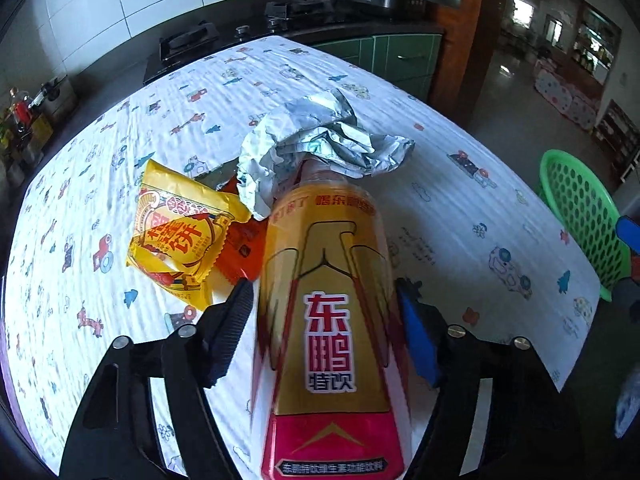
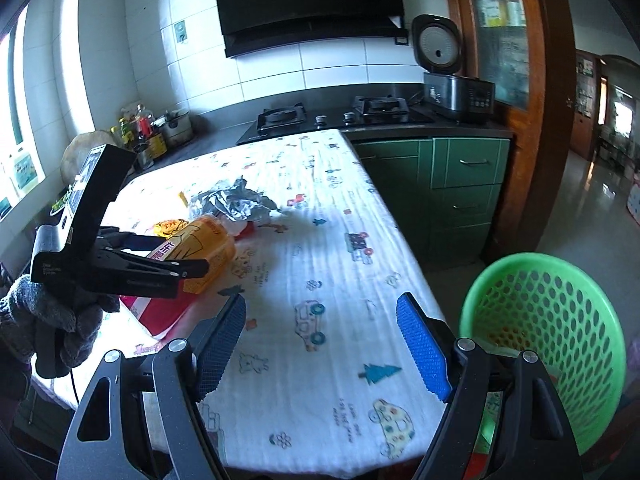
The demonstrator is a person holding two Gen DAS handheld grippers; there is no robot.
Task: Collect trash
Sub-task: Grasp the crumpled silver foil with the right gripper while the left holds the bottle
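Observation:
A gold and red drink bottle (image 1: 326,320) lies between the fingers of my left gripper (image 1: 326,296), which is closed against its sides just above the table. It also shows in the right wrist view (image 2: 196,256), held by the left gripper (image 2: 192,270). Beyond it lie a crumpled silver foil wrapper (image 1: 316,140), a yellow snack packet (image 1: 176,232) and a red-orange wrapper (image 1: 240,248). My right gripper (image 2: 322,344) is open and empty over the table's near right part. A green perforated basket (image 2: 548,336) stands just right of it, off the table edge.
The table has a white cloth with cartoon prints (image 2: 320,240). Behind it are a gas hob (image 2: 332,114), a rice cooker (image 2: 452,80) and green cabinets (image 2: 460,184). Bottles and jars (image 2: 140,128) stand at the back left.

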